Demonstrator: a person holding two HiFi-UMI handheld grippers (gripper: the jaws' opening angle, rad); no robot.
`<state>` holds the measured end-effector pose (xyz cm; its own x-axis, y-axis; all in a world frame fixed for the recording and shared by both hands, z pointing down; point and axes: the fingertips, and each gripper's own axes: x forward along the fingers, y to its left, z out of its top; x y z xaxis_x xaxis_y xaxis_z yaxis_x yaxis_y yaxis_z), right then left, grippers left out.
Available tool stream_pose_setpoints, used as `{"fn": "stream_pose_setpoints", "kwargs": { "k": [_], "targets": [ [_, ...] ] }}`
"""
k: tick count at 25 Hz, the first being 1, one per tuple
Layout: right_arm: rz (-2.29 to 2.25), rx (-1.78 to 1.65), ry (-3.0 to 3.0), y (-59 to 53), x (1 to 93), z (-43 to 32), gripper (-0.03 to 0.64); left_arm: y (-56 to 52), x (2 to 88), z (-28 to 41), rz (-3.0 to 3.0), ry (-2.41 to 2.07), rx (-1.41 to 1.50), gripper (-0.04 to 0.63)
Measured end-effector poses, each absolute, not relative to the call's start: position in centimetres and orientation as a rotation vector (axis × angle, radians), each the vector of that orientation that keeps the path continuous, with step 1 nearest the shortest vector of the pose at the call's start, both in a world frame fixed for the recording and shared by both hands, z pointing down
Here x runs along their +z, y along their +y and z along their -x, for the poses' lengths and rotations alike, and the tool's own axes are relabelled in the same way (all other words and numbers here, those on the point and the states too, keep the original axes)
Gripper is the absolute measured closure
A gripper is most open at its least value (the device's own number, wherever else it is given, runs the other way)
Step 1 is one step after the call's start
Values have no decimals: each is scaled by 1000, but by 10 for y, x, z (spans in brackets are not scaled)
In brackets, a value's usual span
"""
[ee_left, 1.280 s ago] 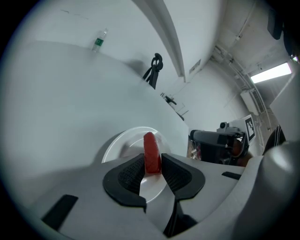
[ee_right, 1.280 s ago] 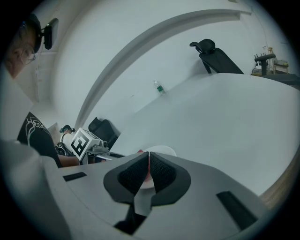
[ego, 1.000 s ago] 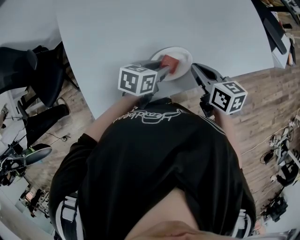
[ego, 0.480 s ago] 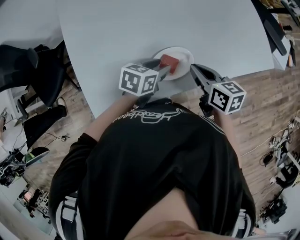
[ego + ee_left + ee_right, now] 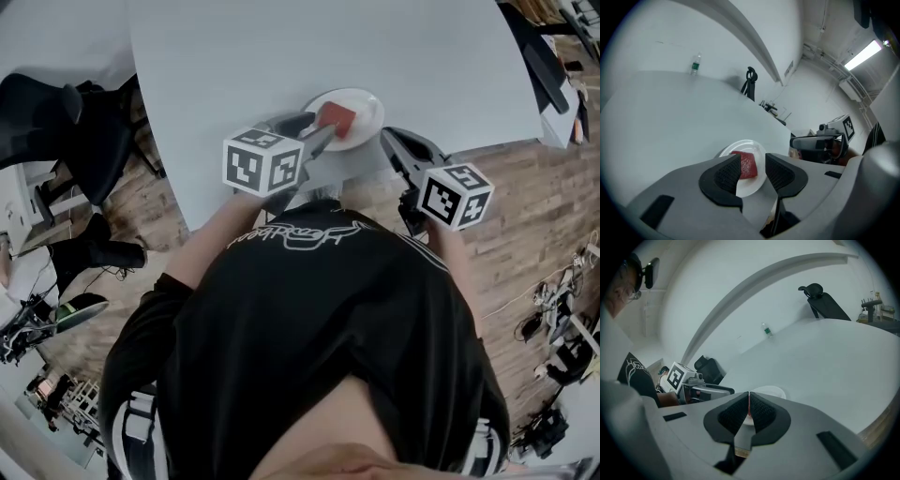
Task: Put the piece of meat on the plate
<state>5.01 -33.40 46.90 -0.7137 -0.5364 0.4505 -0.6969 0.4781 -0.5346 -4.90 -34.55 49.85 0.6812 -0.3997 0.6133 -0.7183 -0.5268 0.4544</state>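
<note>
The red piece of meat (image 5: 337,118) lies flat on the small white plate (image 5: 370,101) near the table's front edge. My left gripper (image 5: 314,133) hovers just short of the plate, a little above it. Its jaws are opening, and no pad touches the meat. In the left gripper view the meat (image 5: 748,165) shows beyond the left gripper (image 5: 753,159), resting on the plate (image 5: 751,143). My right gripper (image 5: 386,141) is shut and empty, just right of the plate. The right gripper (image 5: 749,401) points at the plate (image 5: 772,391).
The white table (image 5: 281,47) stretches far beyond the plate; its front edge runs just under both grippers. A small water bottle (image 5: 694,65) stands at the far side. Black chairs (image 5: 56,131) stand left of the table on the wooden floor.
The left gripper's jaws have widened and come off the meat. The gripper has risen and drawn back to the left. The meat stays on the plate. The right gripper has not moved.
</note>
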Motion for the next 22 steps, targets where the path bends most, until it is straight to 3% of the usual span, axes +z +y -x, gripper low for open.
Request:
{"fn": "stream_pose_setpoints", "kwargs": {
  "k": [8, 22],
  "targets": [
    [-1020, 973, -2571, -287, 440, -58, 604, -291, 443, 34, -2282, -879, 453, 585],
    [-884, 731, -2729, -159, 381, -61, 604, -140, 390, 15, -2362, -956, 287, 588]
  ]
}}
